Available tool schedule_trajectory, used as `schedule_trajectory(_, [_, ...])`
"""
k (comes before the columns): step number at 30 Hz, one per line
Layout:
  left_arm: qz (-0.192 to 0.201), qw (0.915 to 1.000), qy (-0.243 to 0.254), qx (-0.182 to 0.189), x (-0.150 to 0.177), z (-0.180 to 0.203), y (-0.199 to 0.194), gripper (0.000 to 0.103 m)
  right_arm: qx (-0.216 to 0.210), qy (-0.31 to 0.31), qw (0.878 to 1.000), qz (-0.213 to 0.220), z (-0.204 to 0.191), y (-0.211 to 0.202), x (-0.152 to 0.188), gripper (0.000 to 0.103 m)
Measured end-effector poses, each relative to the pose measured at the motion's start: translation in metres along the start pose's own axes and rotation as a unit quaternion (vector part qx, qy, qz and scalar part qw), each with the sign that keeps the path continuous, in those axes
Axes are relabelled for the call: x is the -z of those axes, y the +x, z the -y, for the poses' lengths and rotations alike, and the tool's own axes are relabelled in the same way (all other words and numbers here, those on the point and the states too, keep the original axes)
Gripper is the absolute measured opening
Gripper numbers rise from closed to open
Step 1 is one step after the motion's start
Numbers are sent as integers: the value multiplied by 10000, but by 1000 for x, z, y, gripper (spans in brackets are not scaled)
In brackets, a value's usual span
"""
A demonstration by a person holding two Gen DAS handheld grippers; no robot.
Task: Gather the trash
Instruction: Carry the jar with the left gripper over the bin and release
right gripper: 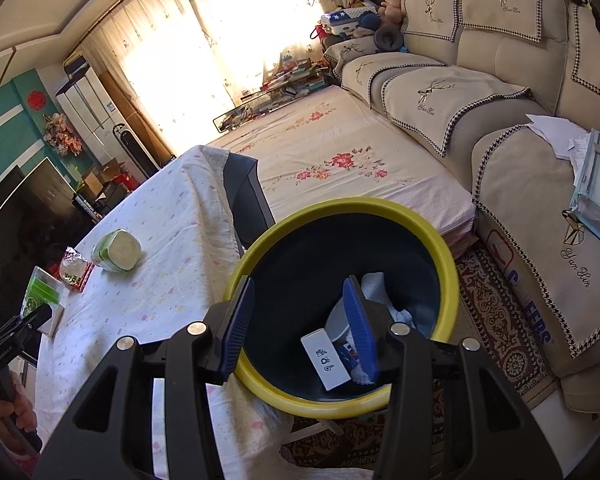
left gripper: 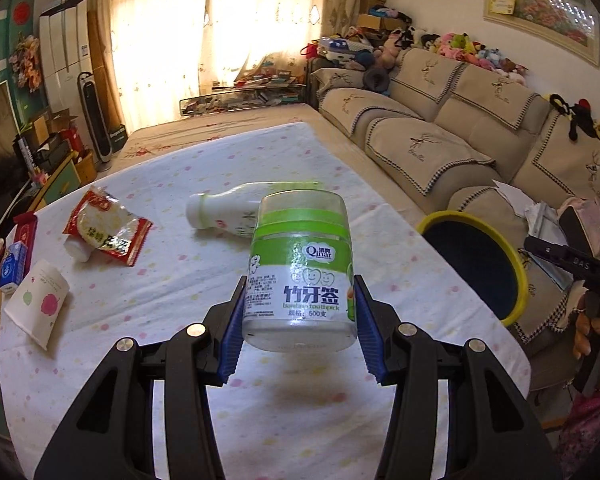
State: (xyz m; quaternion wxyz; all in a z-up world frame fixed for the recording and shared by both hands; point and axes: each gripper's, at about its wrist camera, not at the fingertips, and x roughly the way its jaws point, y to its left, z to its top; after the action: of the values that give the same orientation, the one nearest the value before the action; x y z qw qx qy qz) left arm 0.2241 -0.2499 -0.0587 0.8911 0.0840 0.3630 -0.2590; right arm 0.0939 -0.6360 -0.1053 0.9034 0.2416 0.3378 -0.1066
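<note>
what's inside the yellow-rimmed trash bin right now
Inside the yellow-rimmed dark trash bin: a small white rectangular carton and crumpled white paper. The right hand-held gripper covers the rest.

We see bright sun through the sheer curtains [left gripper: 204, 36] on the far wall. Right of them a beige sofa [right gripper: 496, 92] (plush toys along its back) lines the wall; left of them stands 1 tower fan [left gripper: 94, 120].
</note>
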Motion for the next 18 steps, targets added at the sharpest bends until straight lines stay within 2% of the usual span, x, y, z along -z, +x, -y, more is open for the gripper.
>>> schedule_trajectory(5, [-83, 9985, 312, 440, -9, 61, 9, 49, 223, 20, 9997, 92, 19, -10, 4, 45])
schedule_trajectory(11, [-313, 9927, 764, 874, -21, 134, 36, 49, 423, 235, 9987, 161, 52, -16, 11, 45])
schedule_trajectory(18, [-601, 9846, 1162, 1160, -35, 195, 79, 49, 514, 514, 9973, 116, 87, -14, 18, 45])
